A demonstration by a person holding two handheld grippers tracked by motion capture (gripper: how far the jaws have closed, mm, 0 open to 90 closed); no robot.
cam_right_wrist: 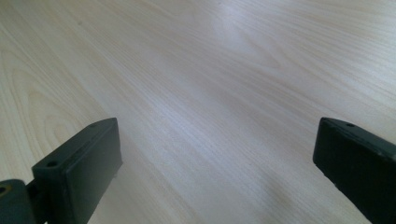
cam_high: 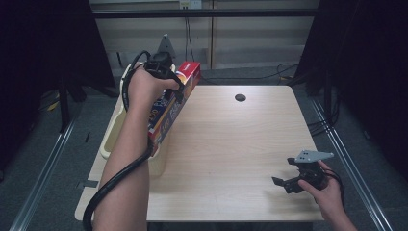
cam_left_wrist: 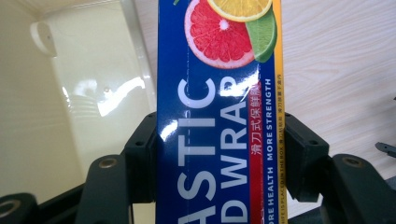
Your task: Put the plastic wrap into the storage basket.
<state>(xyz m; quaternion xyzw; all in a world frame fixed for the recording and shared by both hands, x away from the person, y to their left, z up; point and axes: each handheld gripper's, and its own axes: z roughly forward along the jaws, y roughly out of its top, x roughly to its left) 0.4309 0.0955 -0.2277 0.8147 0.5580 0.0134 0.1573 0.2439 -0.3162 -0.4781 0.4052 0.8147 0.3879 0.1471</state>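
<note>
A lab — black curtains (cam_high: 29, 72), floor cables (cam_high: 269, 72).

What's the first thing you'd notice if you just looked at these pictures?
The bright blue plastic wrap box with fruit slices printed on it, held tilted above the table's left edge by the left gripper, whose jaws clamp its two sides. Under it sits a cream bin at the table's left side. Near the front right corner, the right gripper rests low over bare wood, jaws open.
</note>
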